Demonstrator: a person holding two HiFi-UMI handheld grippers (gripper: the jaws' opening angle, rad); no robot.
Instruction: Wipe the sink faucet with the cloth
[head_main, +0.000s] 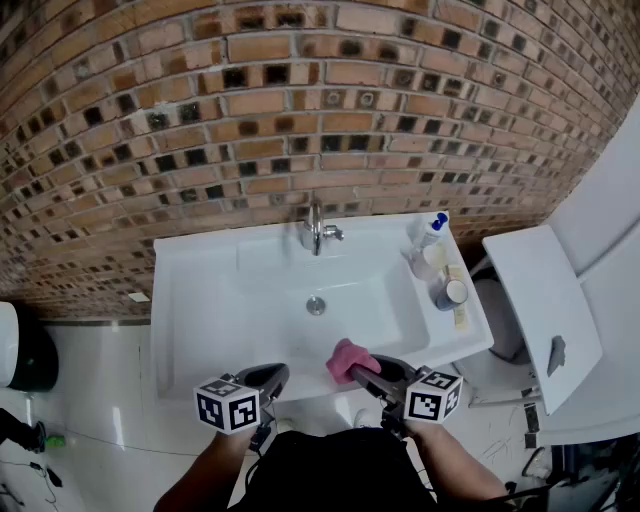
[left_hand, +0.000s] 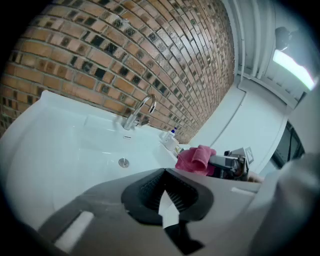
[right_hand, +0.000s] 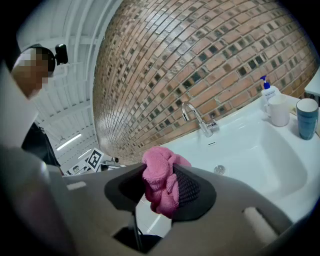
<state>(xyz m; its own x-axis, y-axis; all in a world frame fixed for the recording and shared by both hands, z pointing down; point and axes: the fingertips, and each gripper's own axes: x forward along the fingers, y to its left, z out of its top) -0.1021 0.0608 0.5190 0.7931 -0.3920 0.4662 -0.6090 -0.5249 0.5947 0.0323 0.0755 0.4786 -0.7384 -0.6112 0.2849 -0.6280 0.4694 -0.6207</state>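
The sink (head_main: 170, 300) is white and mounted against a brick wall (head_main: 300, 100). The faucet (head_main: 316, 228) stands at the centre of the back rim, with its spout over the basin and the drain (head_main: 316, 305) in front of it. A pump bottle (head_main: 431, 230), a white cup (head_main: 428, 262) and a blue cup (head_main: 449, 293) stand in a row on the right rim. The right gripper (head_main: 355, 370) is at the front edge of the sink, right of centre. Its jaws are clamped on a pink cloth (head_main: 347, 358), which is bunched between the pads and protrudes above and below them. The cloth is well apart from the faucet and over the near rim. The left gripper (head_main: 275, 372) is at the front edge, just beside the right one. Its jaws are closed together with nothing between them. Both grippers point toward the wall. A marker cube (head_main: 228, 403) shows on the left gripper.
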